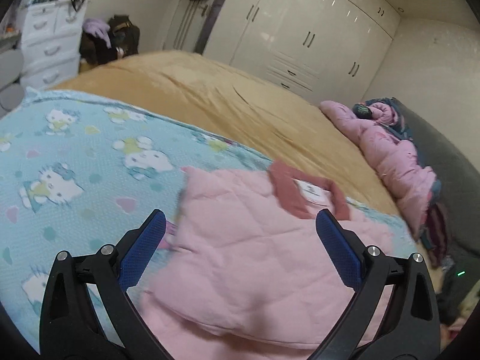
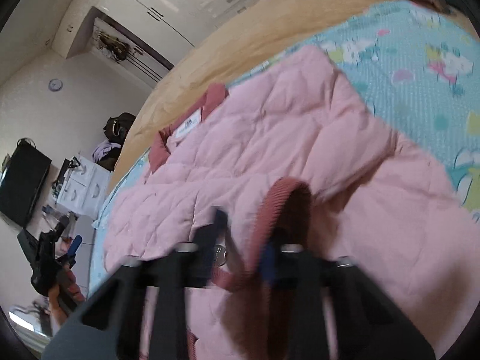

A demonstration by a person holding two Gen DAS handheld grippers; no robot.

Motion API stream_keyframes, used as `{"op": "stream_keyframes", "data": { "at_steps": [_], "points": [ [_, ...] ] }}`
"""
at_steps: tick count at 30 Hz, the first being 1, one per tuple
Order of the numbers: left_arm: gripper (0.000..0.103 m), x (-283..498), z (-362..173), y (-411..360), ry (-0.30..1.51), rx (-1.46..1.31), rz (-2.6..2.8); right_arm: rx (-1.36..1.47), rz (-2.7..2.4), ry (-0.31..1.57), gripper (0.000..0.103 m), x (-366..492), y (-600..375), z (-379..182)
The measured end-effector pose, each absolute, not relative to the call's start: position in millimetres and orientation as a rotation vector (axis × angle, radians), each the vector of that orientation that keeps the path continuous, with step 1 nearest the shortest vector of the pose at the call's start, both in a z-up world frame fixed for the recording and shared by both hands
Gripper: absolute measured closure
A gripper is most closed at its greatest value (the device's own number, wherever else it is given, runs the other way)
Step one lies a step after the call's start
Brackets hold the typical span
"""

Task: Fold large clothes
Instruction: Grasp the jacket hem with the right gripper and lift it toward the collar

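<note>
blue cartoon sheet (image 1: 75, 156) bears pink jacket (image 2: 270, 138), collar (image 2: 186, 120) seemingly toward wardrobe (image 1: 300, 30).

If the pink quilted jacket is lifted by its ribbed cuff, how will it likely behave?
The pink quilted jacket is probably floppy: it lies creased and flat on the cartoon-print blanket. Its puffy padding suggests it is light for its bulk. Lifted by the ribbed cuff, where the right gripper sits, the sleeve would likely rise first and the body trail.

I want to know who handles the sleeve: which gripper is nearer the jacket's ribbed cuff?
Right. The right gripper is shut on the ribbed cuff; the left gripper hovers open above the pink jacket, nearer its collar.
</note>
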State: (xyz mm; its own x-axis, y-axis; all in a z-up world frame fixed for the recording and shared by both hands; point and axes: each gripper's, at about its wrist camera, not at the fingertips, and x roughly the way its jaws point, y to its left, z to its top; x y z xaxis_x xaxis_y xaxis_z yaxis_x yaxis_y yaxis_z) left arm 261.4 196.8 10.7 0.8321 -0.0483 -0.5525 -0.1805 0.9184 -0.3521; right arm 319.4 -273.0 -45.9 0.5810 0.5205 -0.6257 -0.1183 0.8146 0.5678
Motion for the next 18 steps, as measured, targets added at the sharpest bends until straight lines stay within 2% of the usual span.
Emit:
{"op": "stream_keyframes", "data": {
  "at_steps": [6,11,18],
  "points": [
    [0.009,265.8,1.7,246.8,0.613,-0.516,0.157,0.331,0.425,0.731,0.097,333.3,-253.3,21.3],
    [0.009,267.8,4.3,247.7,0.615,-0.507,0.158,0.204,0.439,0.597,0.098,359.2,-229.9,83.4],
    [0.009,281.6,2.2,216.4,0.634,-0.432,0.09,0.075,0.384,0.523,0.098,383.6,-207.4,106.2]
  ]
}}
